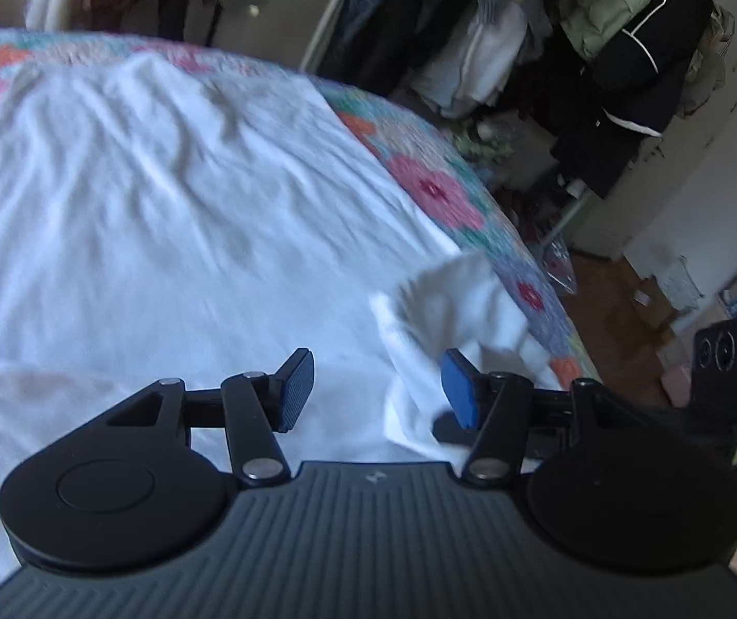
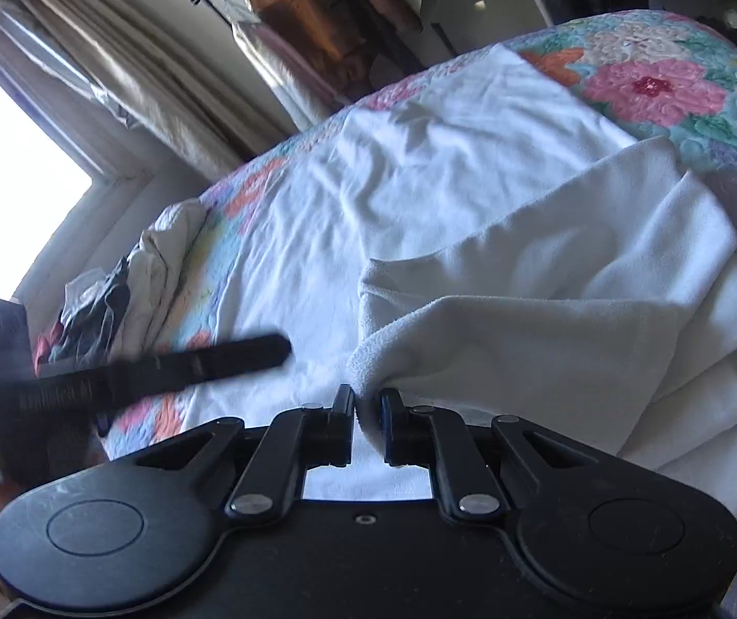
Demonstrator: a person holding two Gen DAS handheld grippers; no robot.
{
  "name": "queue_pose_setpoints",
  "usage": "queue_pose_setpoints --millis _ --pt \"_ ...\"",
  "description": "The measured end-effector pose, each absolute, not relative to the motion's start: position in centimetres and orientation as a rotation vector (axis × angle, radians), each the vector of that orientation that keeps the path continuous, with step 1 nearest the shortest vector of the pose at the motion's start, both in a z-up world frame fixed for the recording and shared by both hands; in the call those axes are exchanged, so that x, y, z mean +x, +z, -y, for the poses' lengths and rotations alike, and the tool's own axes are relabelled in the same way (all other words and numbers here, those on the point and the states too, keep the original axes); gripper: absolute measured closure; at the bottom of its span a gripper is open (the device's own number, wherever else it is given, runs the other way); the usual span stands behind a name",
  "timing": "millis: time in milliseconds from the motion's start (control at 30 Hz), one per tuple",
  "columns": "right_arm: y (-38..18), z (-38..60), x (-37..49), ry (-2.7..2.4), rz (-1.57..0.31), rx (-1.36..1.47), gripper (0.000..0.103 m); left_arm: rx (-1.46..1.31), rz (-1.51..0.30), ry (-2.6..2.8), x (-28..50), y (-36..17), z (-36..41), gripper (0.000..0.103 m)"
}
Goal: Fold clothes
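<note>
A white garment lies spread on a floral quilt on a bed. In the left wrist view my left gripper is open and empty, just above the garment, with a raised fold of its sleeve by the blue right pad. In the right wrist view my right gripper is shut on the edge of a folded-over part of the white garment and holds it lifted over the flat part.
Hanging clothes and a dark jacket crowd a rack right of the bed. A window with curtains lies left. A heap of clothes sits at the bed's far side. A black strap crosses the right wrist view.
</note>
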State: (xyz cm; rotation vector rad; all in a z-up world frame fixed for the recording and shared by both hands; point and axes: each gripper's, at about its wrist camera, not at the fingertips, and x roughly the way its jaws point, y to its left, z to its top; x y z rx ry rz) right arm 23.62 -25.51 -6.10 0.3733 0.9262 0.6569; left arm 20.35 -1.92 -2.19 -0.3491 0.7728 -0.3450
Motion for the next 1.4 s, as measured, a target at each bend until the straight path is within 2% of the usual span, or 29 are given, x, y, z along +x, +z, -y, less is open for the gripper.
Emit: queue_pose_setpoints --millis 167,200,300,333,367,433,533,600,667,700,733,800,867,900,933,967,1033,1200,1233,1267,1300,1333,1367,1400 --pt "-6.1 21.8 23.4 0.711 -0.981 0.178 0.089 -0.405 -0.892 -0.426 22.6 -4.6 2.6 0.049" --pt "-6.0 21.5 23.1 0.721 -0.975 0.155 0.085 -0.436 -0.917 -0.436 23.1 -5.4 2.7 0.049" --pt "-5.5 23.5 22.9 0.69 -0.938 0.247 0.085 -0.446 -0.932 -0.413 23.6 -7.3 2.9 0.051" --pt "-5.4 24.9 23.0 0.671 -0.925 0.321 0.084 -0.414 -0.913 -0.375 23.5 -7.5 3.0 0.054" --pt "-5.3 26.4 23.0 0.639 -0.902 0.403 0.083 -0.341 -0.908 -0.334 23.6 -7.8 3.3 0.063" --pt "-5.5 29.5 23.1 0.547 -0.852 0.564 0.075 -0.202 -0.894 -0.262 23.7 -8.3 3.8 0.07" --pt "-6.5 32.7 23.2 0.38 -0.831 0.715 0.072 -0.12 -0.861 -0.209 23.2 -8.5 3.7 0.081" --pt "-7.0 33.6 23.3 0.297 -0.835 0.732 0.07 -0.137 -0.856 -0.22 22.8 -8.3 3.1 0.081" --pt "-7.2 33.0 23.6 0.31 -0.864 0.714 0.057 -0.165 -0.857 -0.246 22.6 -7.9 2.4 0.081" --pt "-7.3 32.5 23.8 0.325 -0.881 0.703 0.042 -0.171 -0.851 -0.261 22.3 -7.7 2.2 0.081" --pt "-7.3 31.8 24.1 0.325 -0.904 0.668 0.039 -0.175 -0.84 -0.272 21.9 -7.4 2.1 0.08" --pt "-7.5 30.0 24.7 0.301 -0.959 0.553 0.039 -0.19 -0.809 -0.306 20.8 -6.7 2.0 0.078" --pt "-8.1 28.8 25.3 0.295 -1.01 0.472 0.04 -0.2 -0.776 -0.353 19.8 -6.1 2.1 0.073" --pt "-8.3 28.3 25.5 0.306 -1.017 0.447 0.061 -0.199 -0.76 -0.379 19.4 -5.9 2.2 0.07" --pt "-8.3 28.0 25.6 0.328 -1.007 0.43 0.095 -0.179 -0.745 -0.408 19.0 -5.7 2.6 0.062" --pt "-8.2 27.8 25.6 0.35 -0.992 0.424 0.099 -0.157 -0.73 -0.437 18.7 -5.5 2.9 0.053" --pt "-7.4 27.6 25.4 0.383 -0.947 0.425 0.099 -0.119 -0.711 -0.452 18.4 -5.5 3.6 0.046" --pt "-6.3 27.3 24.8 0.414 -0.892 0.463 0.099 -0.123 -0.728 -0.5 19.2 -6.7 5.5 0.034" --pt "-6.2 27.4 24.7 0.378 -0.886 0.453 0.094 -0.099 -0.73 -0.503 19.5 -7.0 6.1 0.034" --pt "-6.2 27.5 24.7 0.336 -0.885 0.436 0.093 -0.062 -0.749 -0.467 19.9 -7.4 6.7 0.039" --pt "-6.2 27.7 24.8 0.287 -0.887 0.412 0.086 -0.025 -0.769 -0.427 20.3 -7.7 7.2 0.055" --pt "-6.2 27.9 24.9 0.25 -0.891 0.4 0.07 -0.079 -0.801 -0.38 20.9 -8.0 6.6 0.094" --pt "-6.4 28.2 24.9 0.227 -0.898 0.405 0.058 -0.142 -0.832 -0.332 21.5 -8.3 5.8 0.093" --pt "-6.6 28.5 25.0 0.205 -0.905 0.415 0.04 -0.206 -0.863 -0.284 22.2 -8.6 5.1 0.093"
